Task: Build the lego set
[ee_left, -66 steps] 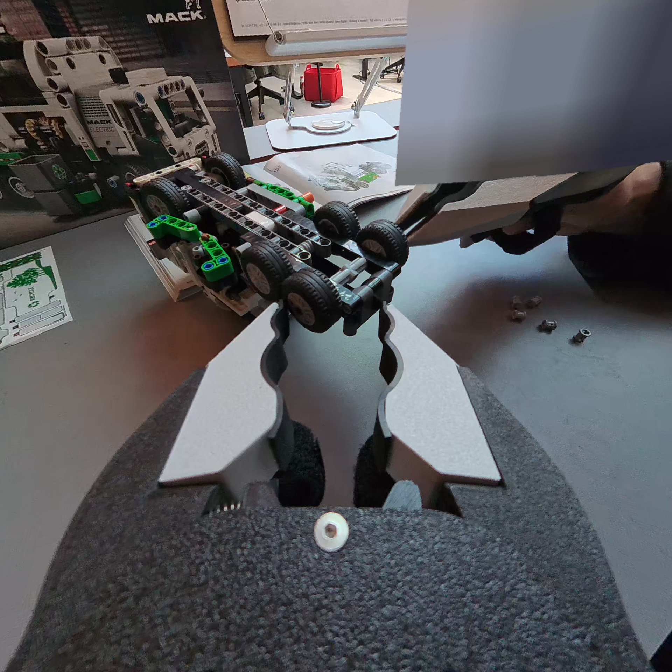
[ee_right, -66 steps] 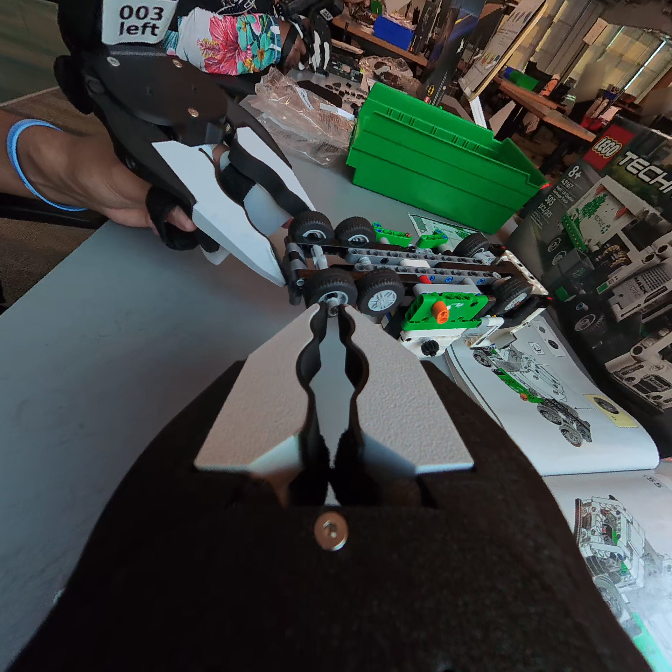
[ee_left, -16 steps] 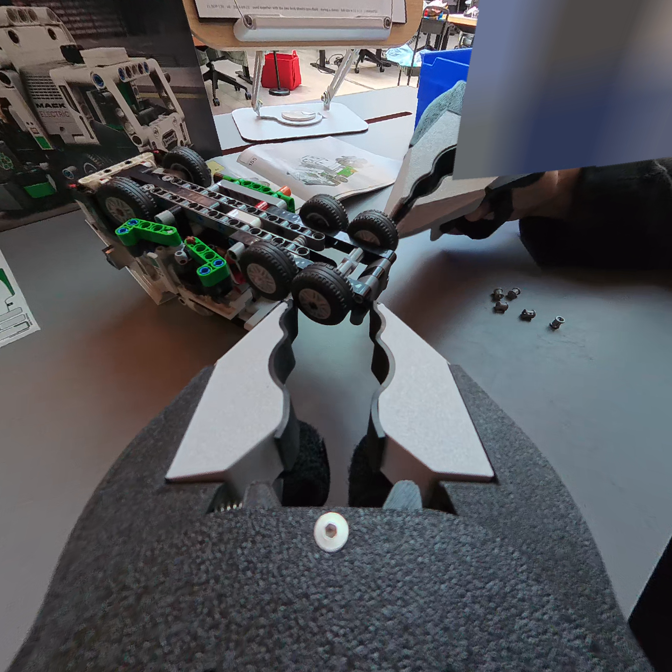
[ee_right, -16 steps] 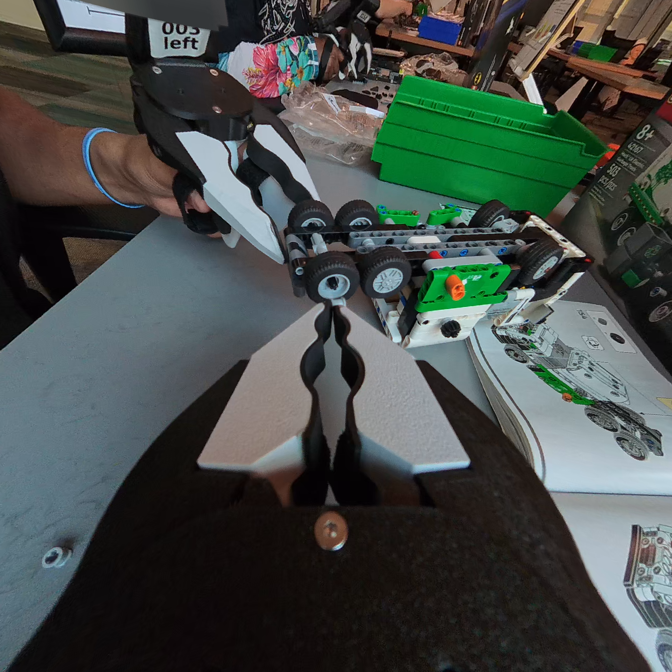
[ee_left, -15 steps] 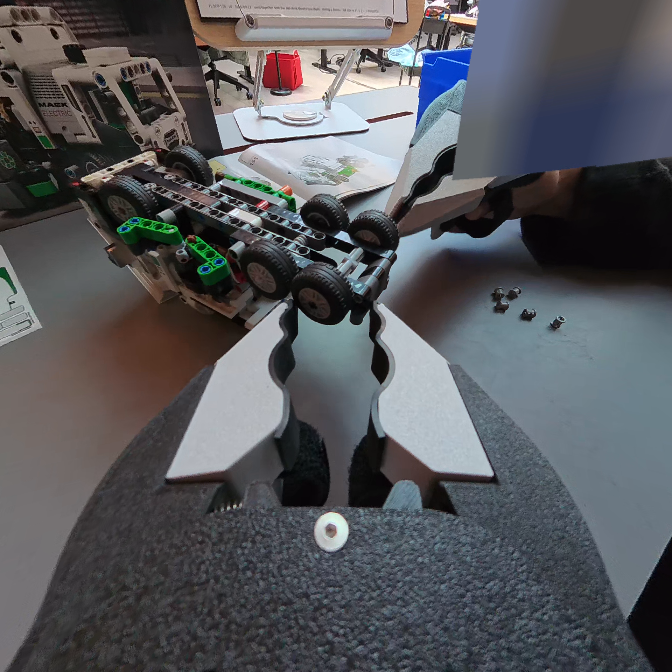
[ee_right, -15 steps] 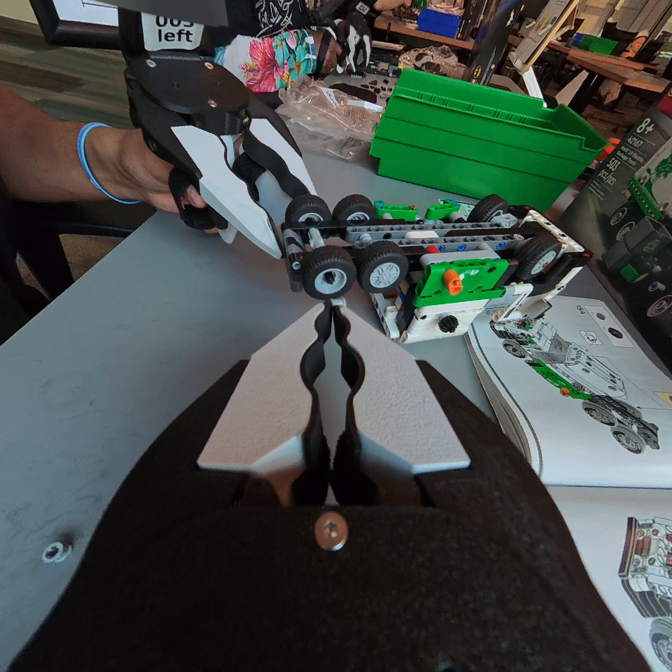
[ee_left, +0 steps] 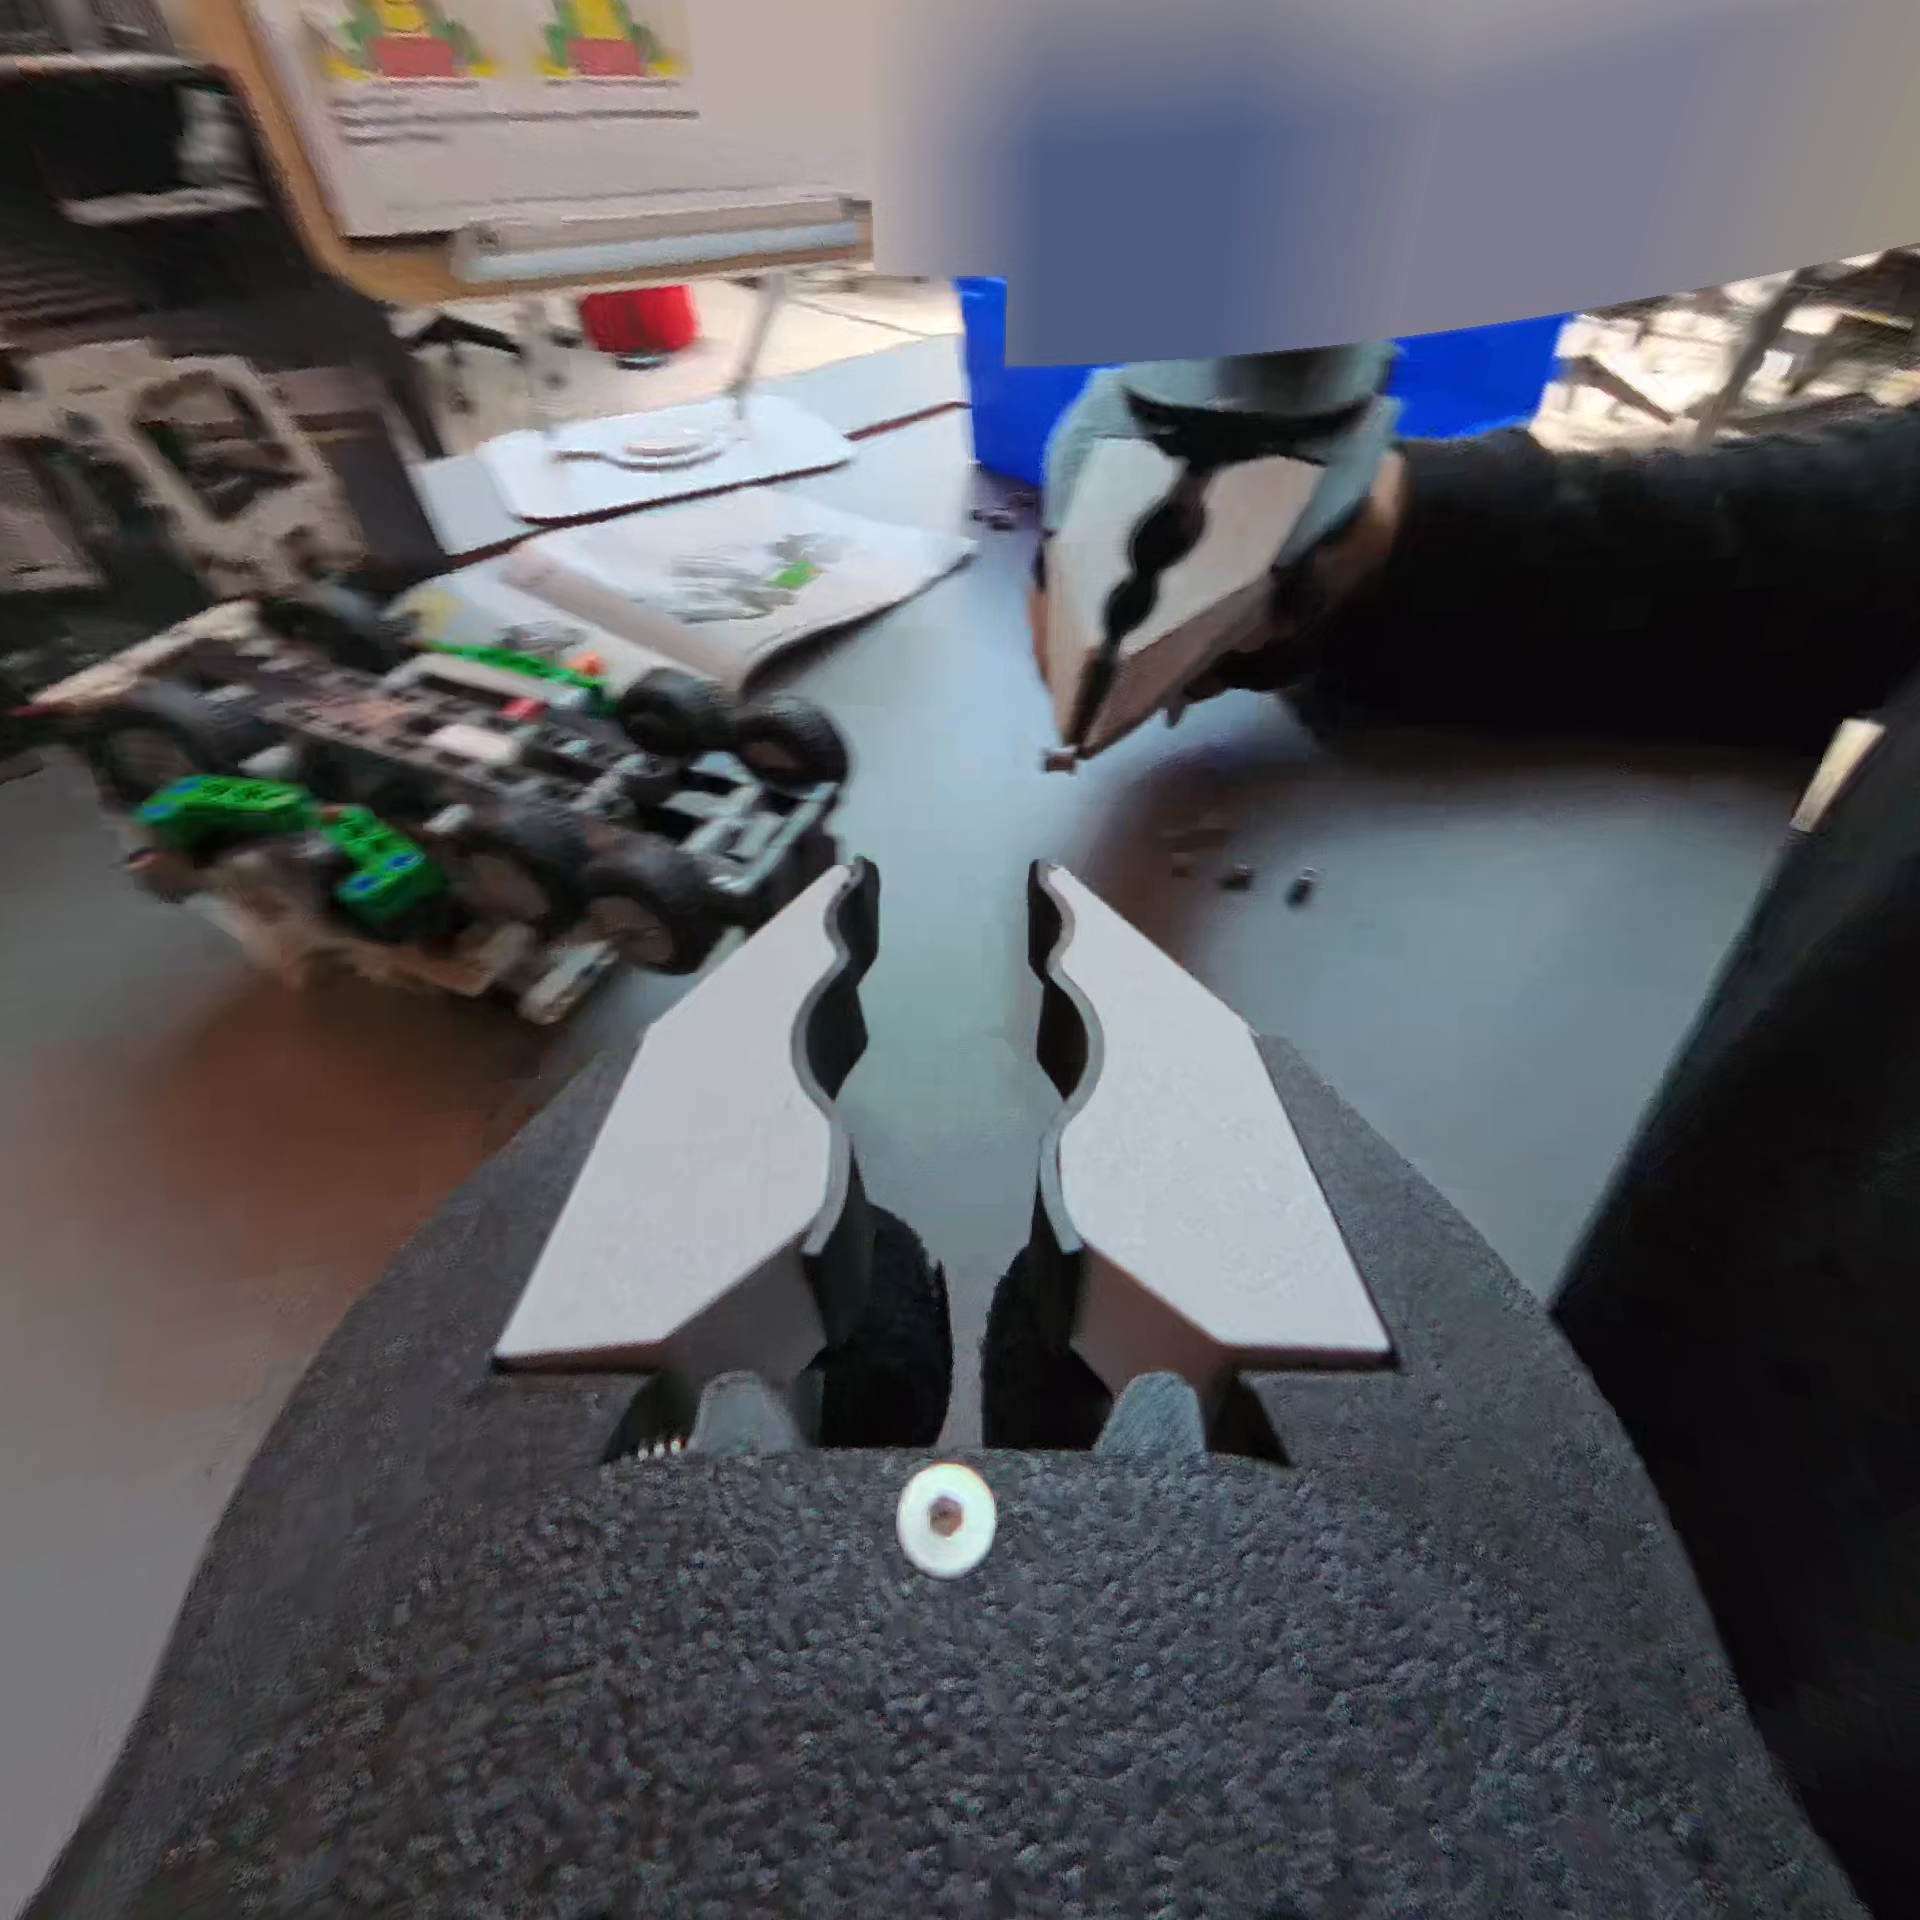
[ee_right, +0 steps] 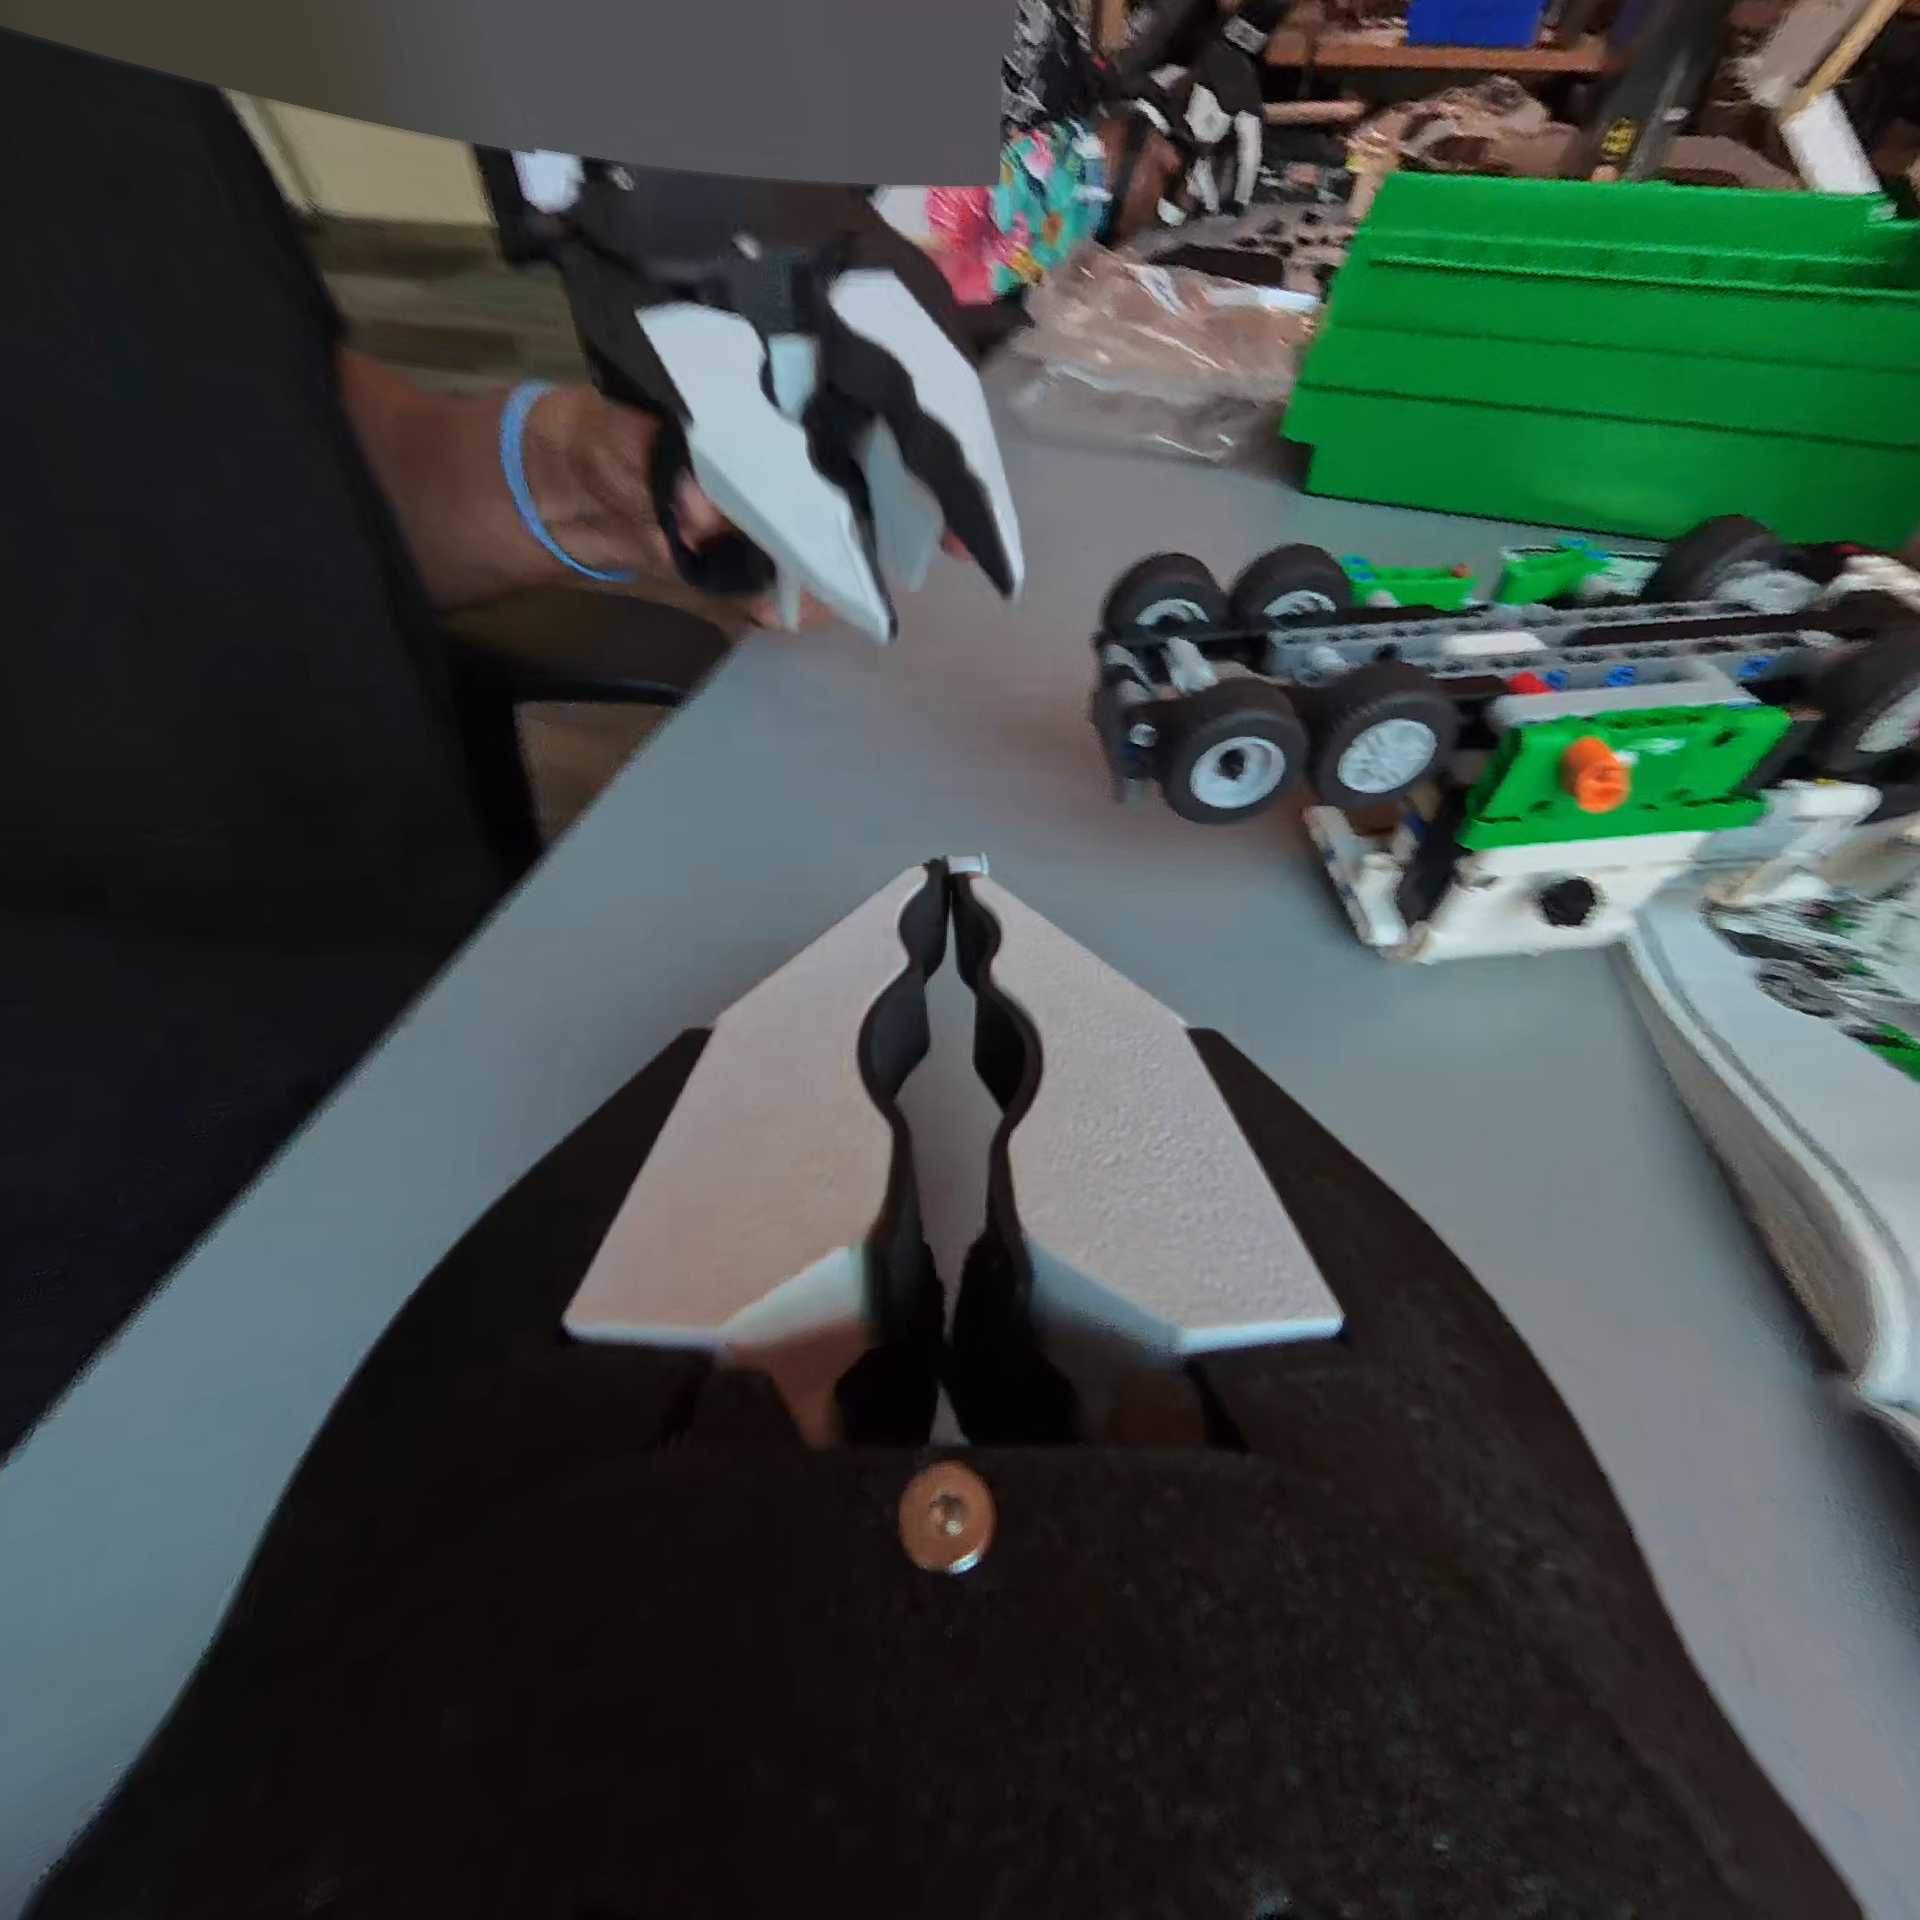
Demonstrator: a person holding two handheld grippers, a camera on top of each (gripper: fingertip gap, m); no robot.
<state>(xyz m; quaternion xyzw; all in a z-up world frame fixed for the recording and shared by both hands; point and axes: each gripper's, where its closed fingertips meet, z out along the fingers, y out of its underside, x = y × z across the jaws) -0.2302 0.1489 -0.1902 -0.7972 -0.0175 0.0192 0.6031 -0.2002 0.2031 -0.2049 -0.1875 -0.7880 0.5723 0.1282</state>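
Left wrist view is looking low across the table (ee_left: pixel 1455 935), facing the right gripper (ee_left: pixel 1075 743) at upper right, truck model (ee_left: pixel 468 800) at left. Right wrist view is facing back at the left gripper (ee_right: pixel 940 608), upper left, truck model (ee_right: pixel 1455 717) at right. Both are sharing truck and tabletop.

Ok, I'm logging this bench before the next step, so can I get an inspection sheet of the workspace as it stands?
Surface: grey table, mostly bare near the tools.
Job's things: Lego truck lying wheels-up, touched by neither tool; open instruction booklet behind it.
Clutter: small dark pins loose on the table.
Grippers: left tool open, empty; right tool shut on small grey piece.
Cables: nothing seen.
Surroundings: green bin, blue bin, set box.
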